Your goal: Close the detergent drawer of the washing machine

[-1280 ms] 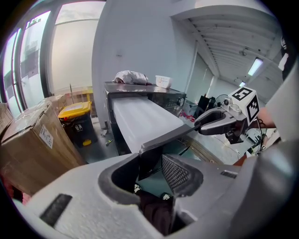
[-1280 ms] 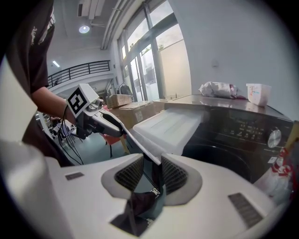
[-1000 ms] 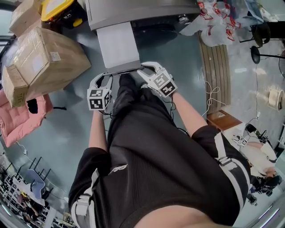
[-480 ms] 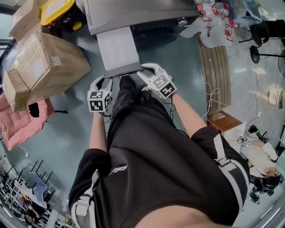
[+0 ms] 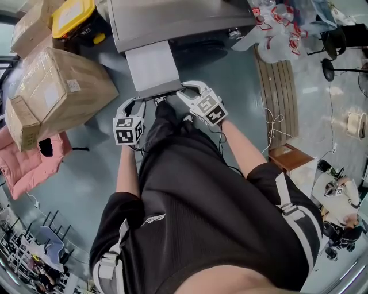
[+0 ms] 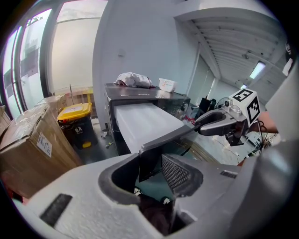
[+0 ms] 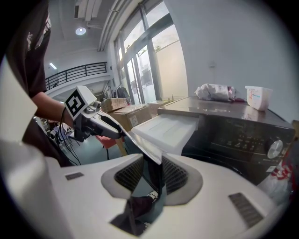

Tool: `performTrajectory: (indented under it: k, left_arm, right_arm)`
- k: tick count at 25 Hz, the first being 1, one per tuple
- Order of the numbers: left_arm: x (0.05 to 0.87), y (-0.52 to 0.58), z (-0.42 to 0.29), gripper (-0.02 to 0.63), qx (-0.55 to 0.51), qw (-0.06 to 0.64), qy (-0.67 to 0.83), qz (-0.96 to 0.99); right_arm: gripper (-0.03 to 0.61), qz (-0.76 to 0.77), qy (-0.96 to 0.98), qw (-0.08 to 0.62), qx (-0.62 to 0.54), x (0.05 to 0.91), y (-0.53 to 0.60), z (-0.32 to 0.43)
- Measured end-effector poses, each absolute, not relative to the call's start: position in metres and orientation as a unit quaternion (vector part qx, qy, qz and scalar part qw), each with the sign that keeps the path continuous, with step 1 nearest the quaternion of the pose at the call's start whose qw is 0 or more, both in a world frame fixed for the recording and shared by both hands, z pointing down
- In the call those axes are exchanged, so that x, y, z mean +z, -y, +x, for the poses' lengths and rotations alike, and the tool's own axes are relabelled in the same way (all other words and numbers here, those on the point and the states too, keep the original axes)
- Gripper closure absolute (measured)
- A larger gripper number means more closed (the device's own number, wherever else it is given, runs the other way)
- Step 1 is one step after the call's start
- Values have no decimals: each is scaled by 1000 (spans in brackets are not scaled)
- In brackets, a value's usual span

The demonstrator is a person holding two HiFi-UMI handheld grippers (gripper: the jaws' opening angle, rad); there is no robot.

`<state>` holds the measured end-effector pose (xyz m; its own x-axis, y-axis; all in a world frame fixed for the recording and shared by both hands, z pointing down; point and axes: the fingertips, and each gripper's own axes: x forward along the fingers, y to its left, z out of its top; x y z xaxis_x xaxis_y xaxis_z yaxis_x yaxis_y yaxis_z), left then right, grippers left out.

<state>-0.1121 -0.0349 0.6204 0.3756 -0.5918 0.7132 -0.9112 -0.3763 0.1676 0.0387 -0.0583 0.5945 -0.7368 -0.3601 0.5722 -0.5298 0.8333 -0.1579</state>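
Head view: washing machine (image 5: 172,20) at the top, grey lid. The detergent drawer (image 5: 152,66) is pulled well out of the machine's front toward the person, white top face showing. The drawer's dark front panel (image 5: 161,93) is at the end farthest from the machine. The left gripper (image 5: 140,100) is on the panel's left end and the right gripper (image 5: 185,89) on its right end. Cardboard boxes (image 5: 57,86) sit left of the machine, with a yellow-lidded bin (image 5: 75,14) beside its left corner. A pink cushion (image 5: 29,163) lies further out from the machine, past the boxes. Plastic bags (image 5: 276,28) are to the machine's right.

Left gripper view: the jaws are partly closed, with the front panel's corner (image 6: 152,156) clamped between the meshed pads (image 6: 177,170). The drawer runs from there back into the machine (image 6: 140,95). The right gripper (image 6: 219,125) holds the panel's far end. A crumpled bag (image 6: 133,79) and a white tub (image 6: 167,84) sit on the machine's lid.

Right gripper view: the jaws are partly closed on the panel's other corner (image 7: 152,170), a pad pressing each side. The drawer (image 7: 168,128) sticks out of the machine, left of its control knob (image 7: 274,148). The left gripper (image 7: 100,123) is at the panel's far end, away from the machine.
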Motion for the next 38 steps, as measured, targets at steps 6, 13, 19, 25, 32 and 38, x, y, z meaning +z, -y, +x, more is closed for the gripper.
performTrajectory:
  k: [6, 13, 19, 25, 32, 38]
  left_arm:
    - [619, 45, -114, 457, 283, 281, 481, 781]
    - [619, 50, -114, 457, 283, 280, 483, 780]
    - [622, 55, -116, 457, 286, 279, 481, 780]
    - [621, 57, -116, 457, 285, 280, 482, 780]
    - [624, 63, -117, 457, 288, 282, 479, 780]
    - [624, 68, -117, 457, 290, 283, 478, 779]
  right_arm:
    - [453, 245, 917, 273, 158, 594, 69, 37]
    - [453, 243, 915, 277, 162, 594, 74, 37]
    - [453, 244, 915, 275, 163, 597, 78, 35]
    - [453, 245, 915, 276, 164, 597, 80, 34]
    - [451, 247, 914, 278, 165, 599, 86, 34]
    - [449, 249, 913, 277, 168, 600, 91, 34]
